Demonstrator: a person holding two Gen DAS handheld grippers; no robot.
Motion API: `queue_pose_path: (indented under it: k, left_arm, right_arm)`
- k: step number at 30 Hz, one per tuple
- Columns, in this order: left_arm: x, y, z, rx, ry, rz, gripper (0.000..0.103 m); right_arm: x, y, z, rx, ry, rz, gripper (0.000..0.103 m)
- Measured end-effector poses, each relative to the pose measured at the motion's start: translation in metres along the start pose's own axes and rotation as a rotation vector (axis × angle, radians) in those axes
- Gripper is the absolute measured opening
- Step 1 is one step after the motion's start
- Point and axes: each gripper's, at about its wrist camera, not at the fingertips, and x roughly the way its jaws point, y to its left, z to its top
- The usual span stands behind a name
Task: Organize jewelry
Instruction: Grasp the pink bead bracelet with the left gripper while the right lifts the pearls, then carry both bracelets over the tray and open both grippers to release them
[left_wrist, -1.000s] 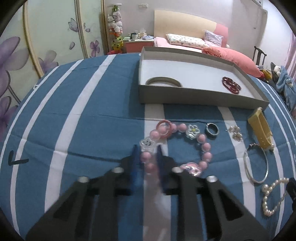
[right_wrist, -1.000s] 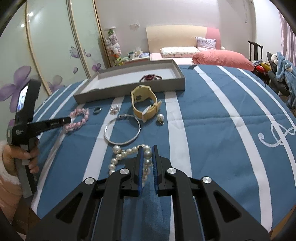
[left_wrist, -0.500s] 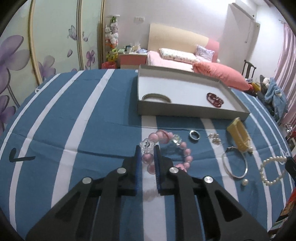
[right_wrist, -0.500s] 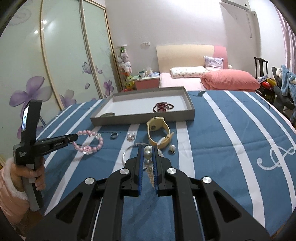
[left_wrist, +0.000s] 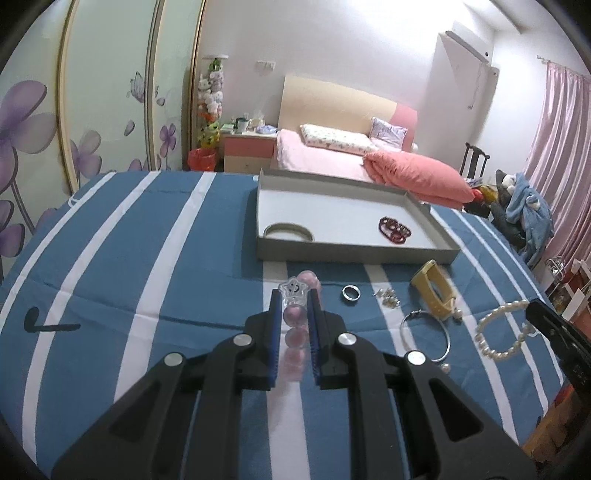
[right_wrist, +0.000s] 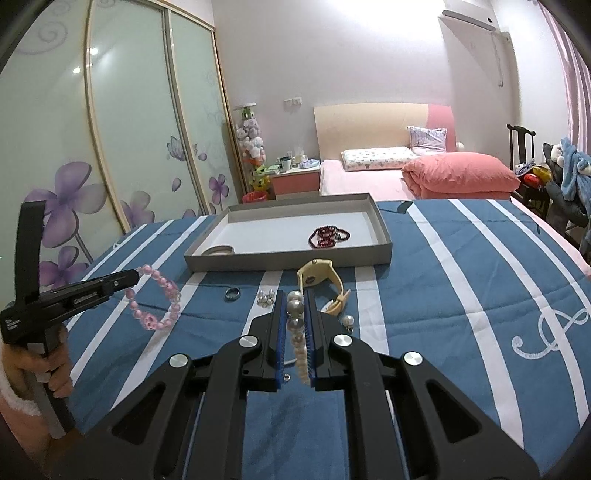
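four bracelets (right_wrist: 155, 301), one ring (right_wrist: 232, 293), one watch (right_wrist: 321, 277), one tray (right_wrist: 288, 258).

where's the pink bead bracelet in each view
Left wrist view: the pink bead bracelet sits at centre, pinched in the left gripper.
Right wrist view: it hangs at left, off the table.
Shared landmark: the grey tray beyond it.

No readable text, label or number anywhere.

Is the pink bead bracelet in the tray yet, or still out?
Out. The pink bead bracelet hangs from the left claw, lifted above the striped cloth, short of the tray.
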Motion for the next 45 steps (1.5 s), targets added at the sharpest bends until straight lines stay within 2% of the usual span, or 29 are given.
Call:
queue_pose_path:
  k: [9, 21, 31, 39, 45]
  left_arm:
    - [-0.014, -0.005, 0.011, 0.003, -0.049, -0.017, 0.014]
    - [-0.011, -0.019, 0.05, 0.028, -0.143, -0.015, 0.014]
    - [0.031, -0.032, 0.092, 0.056, -0.16, -0.011, 0.014]
    - [0.08, -0.04, 0.117, 0.075, -0.151, -0.008, 0.014]
    - [0.114, -0.039, 0.123, 0.071, -0.122, 0.005, 0.014]
  right_arm:
    - [0.002, 0.003, 0.015, -0.015, -0.051, -0.006, 0.01]
    - [0.024, 0.003, 0.058, -0.028, -0.142, 0.002, 0.01]
    - [0.074, 0.004, 0.089, -0.059, -0.135, 0.004, 0.01]
    - [0.128, -0.01, 0.105, -0.017, -0.068, 0.02, 0.01]
    - [0.157, -0.014, 0.109, -0.014, -0.022, 0.038, 0.01]
